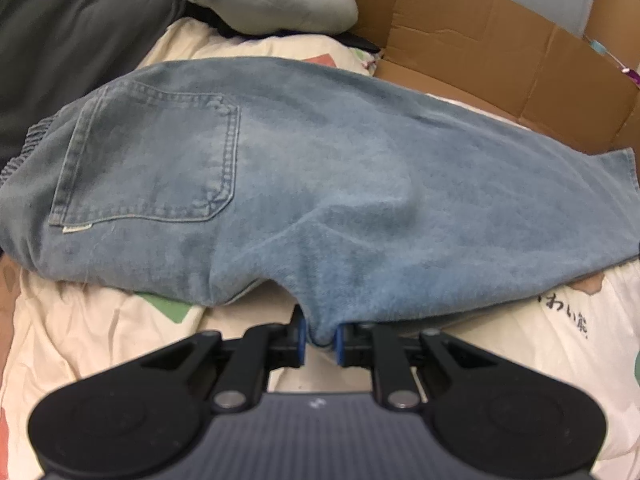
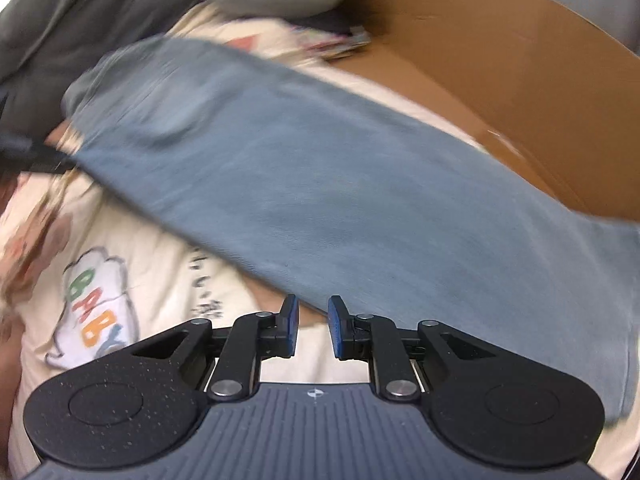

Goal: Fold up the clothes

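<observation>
While the jeans lie across the bed, waistband left and hem right, the left tongs pinch the near crotch edge. Right tongs released, just short of the leg's near edge. Judgement: grip deep, lift both points level.

You could read "BABY" in coloured letters inside a cloud shape printed on the cream sheet. Beside it ran a line of dark Japanese characters, partly covered and too blurred to make out. The small tag under the jeans pocket was unreadable.
</observation>
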The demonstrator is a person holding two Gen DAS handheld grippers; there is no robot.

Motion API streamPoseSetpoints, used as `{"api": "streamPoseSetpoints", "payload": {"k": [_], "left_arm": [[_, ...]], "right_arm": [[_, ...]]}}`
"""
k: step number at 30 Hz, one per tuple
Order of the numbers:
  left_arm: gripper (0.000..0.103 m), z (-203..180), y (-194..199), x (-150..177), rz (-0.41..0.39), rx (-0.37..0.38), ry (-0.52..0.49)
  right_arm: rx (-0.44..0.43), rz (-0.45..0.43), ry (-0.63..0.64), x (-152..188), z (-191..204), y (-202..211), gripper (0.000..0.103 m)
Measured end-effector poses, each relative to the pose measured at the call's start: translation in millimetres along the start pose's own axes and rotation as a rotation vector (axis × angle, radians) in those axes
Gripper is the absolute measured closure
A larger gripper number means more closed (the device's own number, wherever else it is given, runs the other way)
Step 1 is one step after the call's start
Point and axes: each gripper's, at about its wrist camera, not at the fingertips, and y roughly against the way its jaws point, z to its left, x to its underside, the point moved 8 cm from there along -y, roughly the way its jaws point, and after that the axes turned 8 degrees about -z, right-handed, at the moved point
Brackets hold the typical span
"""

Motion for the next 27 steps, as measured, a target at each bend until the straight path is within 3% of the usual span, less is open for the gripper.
{"api": "streamPoseSetpoints", "payload": {"k": [7,13,17,27], "left_arm": [[0.089,-2.9,-1.4,-2.4,0.021,-0.028,-0.012],[0.089,-5.5,-6.0,-1.7,0.057,-0.064,-0.03],[0.089,-6.0,-8.2,0.0,0.081,-0.076,-0.041],[0.089,-6.9,-22.3,4.5,0.171,-0.088,-0.062]], "right_arm": [[0.082,-0.064,-0.218,44.7,-43.0,7.8,0.083],[0.105,-0.106,-0.283,68.7,-60.9,12.6,0.081],[0.151,-0.164,-0.392,77.3,-84.5,18.0,0.069],[0.279,-0.301,-0.702,102.0,-155.1,29.5,0.062]]}}
